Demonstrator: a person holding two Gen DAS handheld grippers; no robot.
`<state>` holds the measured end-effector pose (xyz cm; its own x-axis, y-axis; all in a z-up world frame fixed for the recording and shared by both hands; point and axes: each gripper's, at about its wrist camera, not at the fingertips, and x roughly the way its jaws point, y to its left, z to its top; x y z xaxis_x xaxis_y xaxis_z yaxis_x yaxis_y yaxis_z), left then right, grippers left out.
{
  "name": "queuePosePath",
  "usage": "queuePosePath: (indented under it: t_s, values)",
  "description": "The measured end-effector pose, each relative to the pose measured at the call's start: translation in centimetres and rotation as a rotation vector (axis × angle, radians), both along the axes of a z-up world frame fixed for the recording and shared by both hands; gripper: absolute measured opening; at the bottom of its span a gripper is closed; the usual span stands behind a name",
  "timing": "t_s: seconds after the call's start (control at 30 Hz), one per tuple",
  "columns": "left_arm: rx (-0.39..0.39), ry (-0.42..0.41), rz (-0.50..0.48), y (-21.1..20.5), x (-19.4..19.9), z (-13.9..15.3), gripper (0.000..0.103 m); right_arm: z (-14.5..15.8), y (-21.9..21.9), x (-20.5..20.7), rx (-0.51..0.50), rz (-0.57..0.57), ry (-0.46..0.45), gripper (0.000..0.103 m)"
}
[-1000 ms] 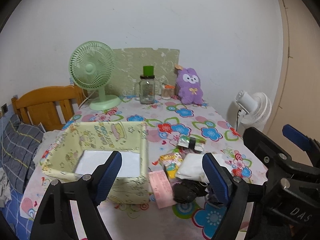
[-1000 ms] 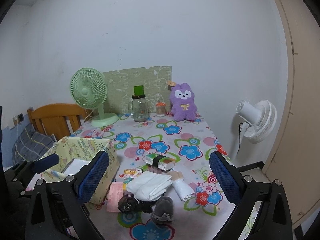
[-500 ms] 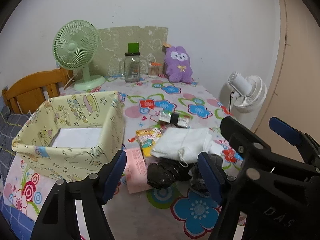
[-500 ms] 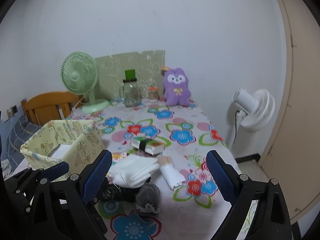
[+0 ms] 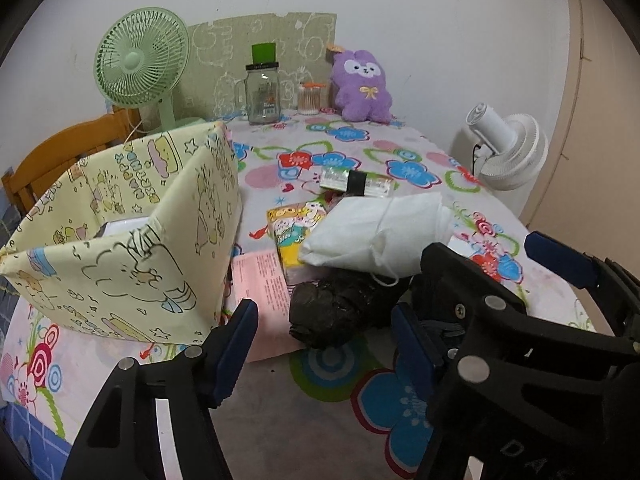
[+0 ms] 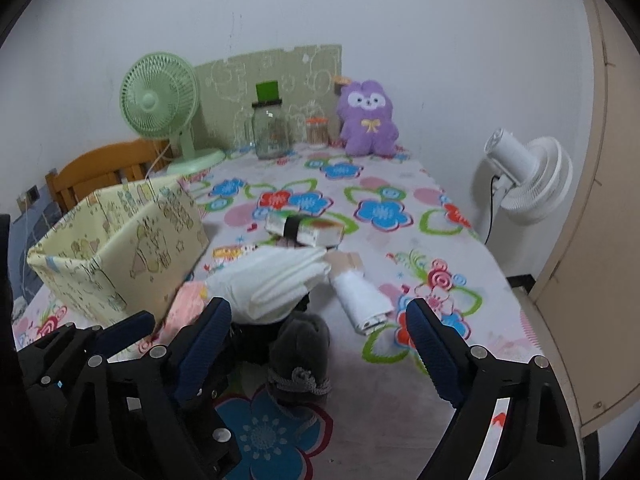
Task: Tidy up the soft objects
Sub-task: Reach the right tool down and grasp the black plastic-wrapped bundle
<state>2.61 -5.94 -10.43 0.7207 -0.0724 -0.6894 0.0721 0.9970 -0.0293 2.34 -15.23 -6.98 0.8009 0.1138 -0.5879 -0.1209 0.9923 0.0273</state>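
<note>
At the bottom of my left wrist view, the left gripper (image 5: 320,344) hangs about half open with nothing between its blue pads (image 5: 236,350); its jaws have just been closing. Just beyond them lies a dark bundle (image 5: 332,312), low in the centre of the frame; I cannot tell what it is, and its right end is hidden behind the black frame of the right gripper (image 6: 320,344), which crowds the lower right. In the right wrist view that gripper stands wide, gripping nothing, and its jaws have just been narrowing a little. A grey knitted piece (image 6: 300,360) sits between its fingers, untouched, its left edge cut off by the left finger.

Behind the dark bundle, a white folded cloth (image 5: 376,232) lies partly on top of it, mid-frame. To its left a pink sheet (image 5: 260,280) and a yellow packet (image 5: 294,228) are partly covered. A white roll (image 6: 360,300) lies right of the cloth in the right view.

The yellow fabric box (image 5: 120,248) fills the left middle; its near wall hides most of the inside. Farther up, a banded packet (image 5: 356,182) lies on the flowered tablecloth (image 5: 400,152). At the top, against the wall, stand a green fan (image 5: 140,60), a glass jar (image 5: 262,92) and a purple plush toy (image 5: 362,88).
</note>
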Motion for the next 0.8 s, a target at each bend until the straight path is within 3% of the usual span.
queuePosePath:
  t_s: [0.33, 0.5, 0.8]
  values:
    - [0.032, 0.037, -0.021, -0.2, 0.7, -1.6, 0.062, -3.0, 0.5, 2.0, 0.021, 0.016, 0.146, 0.069]
    - [0.036, 0.040, -0.052, -0.7, 0.9, -1.7, 0.057, -3.7, 0.6, 2.4, 0.035, 0.033, 0.193, 0.040]
    - [0.032, 0.042, -0.062, -0.9, 1.7, -1.9, 0.047, -3.4, 0.0, 2.6, 0.025, 0.019, 0.188, 0.035]
